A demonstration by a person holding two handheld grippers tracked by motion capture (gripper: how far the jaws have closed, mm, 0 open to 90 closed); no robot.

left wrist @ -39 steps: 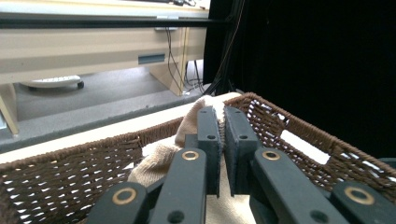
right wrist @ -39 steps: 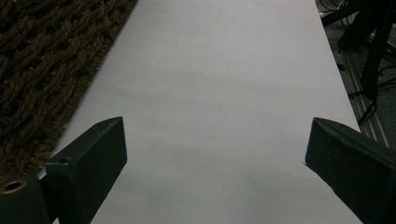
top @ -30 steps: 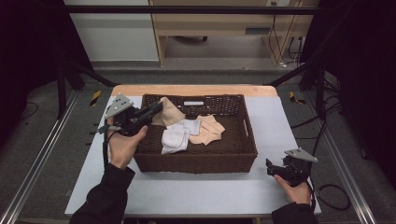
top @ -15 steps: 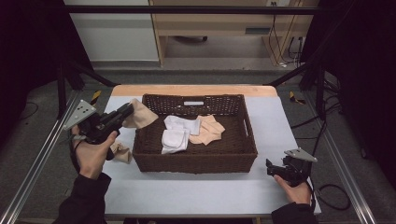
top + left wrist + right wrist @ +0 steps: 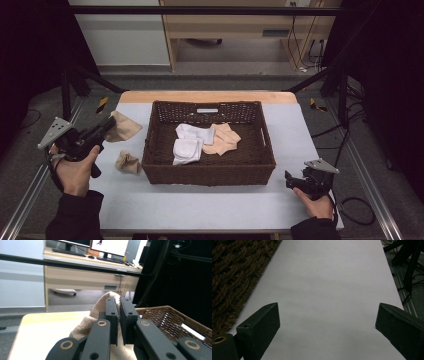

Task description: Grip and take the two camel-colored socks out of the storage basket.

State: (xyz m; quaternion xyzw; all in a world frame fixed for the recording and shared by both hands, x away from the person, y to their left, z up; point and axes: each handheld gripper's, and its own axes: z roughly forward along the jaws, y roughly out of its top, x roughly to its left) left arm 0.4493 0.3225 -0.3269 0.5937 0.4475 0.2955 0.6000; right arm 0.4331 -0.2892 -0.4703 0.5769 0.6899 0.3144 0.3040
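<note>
left claw (image 5: 109, 123): clamped on tan cloth (image 5: 124, 127), left of frame, outside wicker basket (image 5: 207, 172) | right claw (image 5: 291, 179): jaws apart, lower right over bare counter (image 5: 200, 205) | crumpled tan cloth (image 5: 128, 162): on counter beside basket's left wall | white and peach cloths inside basket

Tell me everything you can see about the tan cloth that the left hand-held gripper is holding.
The tan cloth is a soft, knit-looking piece, beige, crumpled rather than folded. The left hand-held gripper has its jaws shut on it; in the left gripper view the fabric bulges out to the left of the jaws and rises a little above them. It is held left of the wicker basket, outside it, over the table's left side. It lies apart from the smaller tan bundle on the table nearer the person.
</note>
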